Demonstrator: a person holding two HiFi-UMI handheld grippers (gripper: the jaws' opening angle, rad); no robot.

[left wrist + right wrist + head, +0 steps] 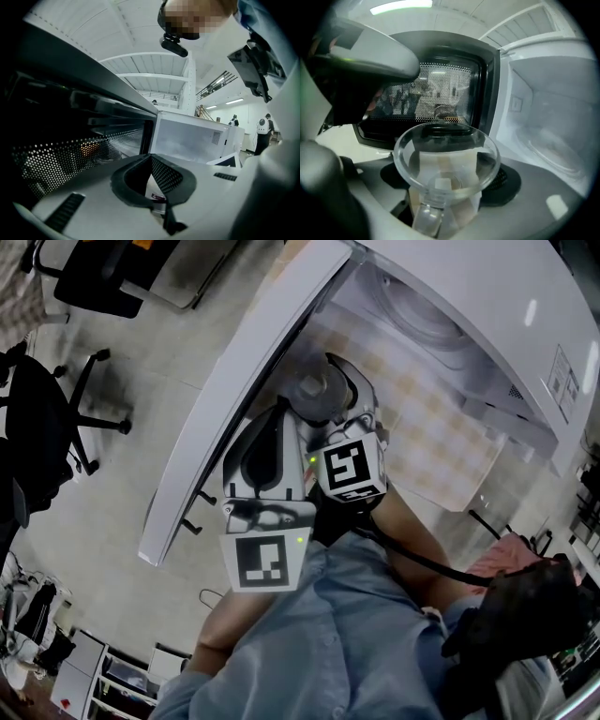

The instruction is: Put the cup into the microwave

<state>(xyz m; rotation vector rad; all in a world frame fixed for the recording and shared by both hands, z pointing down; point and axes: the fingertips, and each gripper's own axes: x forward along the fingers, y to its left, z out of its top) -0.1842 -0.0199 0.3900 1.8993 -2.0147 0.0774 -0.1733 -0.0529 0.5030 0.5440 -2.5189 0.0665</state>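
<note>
- The right gripper (449,180) is grasping a clear, wide-rimmed cup (446,161) that narrows to a small base. Its dark dotted pads (505,185) sit against the cup's wall on either side.
- The cup stands upright between those jaws, with its mouth open towards the camera. It is outside the microwave, above a beige-and-white checked cloth (441,446). Whether its base rests on the cloth cannot be told.
- Straight ahead of the right jaws is the swung-open door (440,93) of the white microwave (469,324), with its dark perforated window. Ahead and to the right of them lies the pale, open cavity (543,122).
- The left gripper (151,160) is clenched. Its dark pad tips meet and nothing is between them.
- The door's window lies to the left of the left jaws, and the microwave's white body is ahead of them.
- In the head view the two grippers lie side by side, the left one nearer the door.
</note>
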